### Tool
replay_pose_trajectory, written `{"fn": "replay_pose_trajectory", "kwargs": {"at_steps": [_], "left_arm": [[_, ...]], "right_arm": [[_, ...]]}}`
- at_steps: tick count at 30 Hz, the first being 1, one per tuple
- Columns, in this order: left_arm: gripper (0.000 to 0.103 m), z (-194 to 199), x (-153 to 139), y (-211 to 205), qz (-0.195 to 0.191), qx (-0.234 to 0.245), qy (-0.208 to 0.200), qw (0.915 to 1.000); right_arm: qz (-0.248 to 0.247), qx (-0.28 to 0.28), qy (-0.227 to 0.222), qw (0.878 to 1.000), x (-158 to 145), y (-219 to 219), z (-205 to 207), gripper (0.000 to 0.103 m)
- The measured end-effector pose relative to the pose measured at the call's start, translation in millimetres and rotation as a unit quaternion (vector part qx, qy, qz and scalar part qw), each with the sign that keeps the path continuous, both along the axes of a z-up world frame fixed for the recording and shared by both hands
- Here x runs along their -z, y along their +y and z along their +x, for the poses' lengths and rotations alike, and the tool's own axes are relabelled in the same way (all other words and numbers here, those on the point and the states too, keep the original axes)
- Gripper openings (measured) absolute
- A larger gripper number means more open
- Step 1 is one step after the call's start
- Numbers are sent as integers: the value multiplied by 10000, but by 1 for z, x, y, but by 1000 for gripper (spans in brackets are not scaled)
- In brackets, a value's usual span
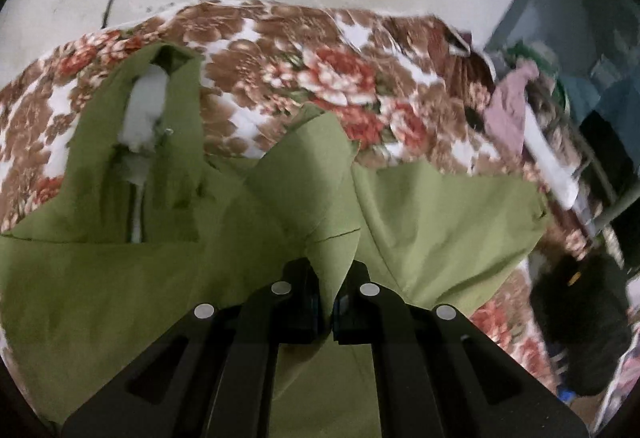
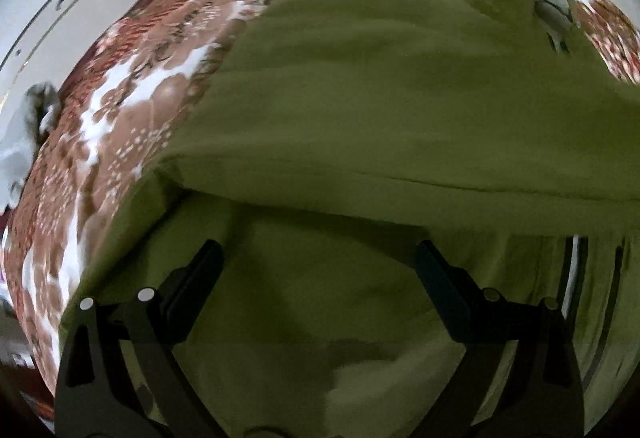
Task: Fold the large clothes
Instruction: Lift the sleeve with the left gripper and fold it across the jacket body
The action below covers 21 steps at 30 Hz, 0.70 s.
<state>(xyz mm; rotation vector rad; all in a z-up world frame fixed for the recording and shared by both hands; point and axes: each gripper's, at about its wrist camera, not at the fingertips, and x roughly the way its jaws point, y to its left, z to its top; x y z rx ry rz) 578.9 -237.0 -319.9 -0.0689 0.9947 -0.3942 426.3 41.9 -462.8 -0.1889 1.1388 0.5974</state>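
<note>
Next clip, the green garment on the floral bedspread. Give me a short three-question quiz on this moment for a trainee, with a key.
1. True or false: the left claw is shut on a fold of the green garment.
2. Multiple choice: the right claw is (A) shut on the garment, (B) open above the garment, (C) shut on the bedspread.
3. Fill in: the garment lies on a ____-patterned bedspread.

Key
1. True: its fingers pinch a raised peak of green cloth.
2. B: its fingers stand wide apart, with green cloth below and nothing pinched.
3. Floral: red and brown flowers on white.
</note>
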Motion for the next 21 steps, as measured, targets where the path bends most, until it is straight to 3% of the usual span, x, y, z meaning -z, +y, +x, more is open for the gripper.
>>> {"fn": "replay_pose_trajectory", "kwargs": {"at_steps": [10, 16, 18, 19, 20, 21], "left_arm": [[4, -14, 69, -71, 441, 452, 364, 9973], [8, -28, 117, -94, 827, 560, 831, 9915], [31, -36, 129, -106, 1079, 703, 886, 9877], [82, -41, 133, -112, 1153, 831, 937, 9854], [92, -46, 137, -119, 1213, 992, 1023, 9823], [87, -54, 140, -127, 1251, 1190, 1085, 9790]], "right_arm": [[322, -327, -80, 9989, -1, -21, -10, 97], [430, -281, -141, 9986, 7, -43, -15, 97], [454, -246, -147, 9986, 7, -48, -17, 97], [439, -258, -161, 9986, 7, -50, -18, 97], [416, -267, -169, 9986, 7, -51, -20, 97], [394, -271, -169, 9987, 6, -53, -21, 97]]}}
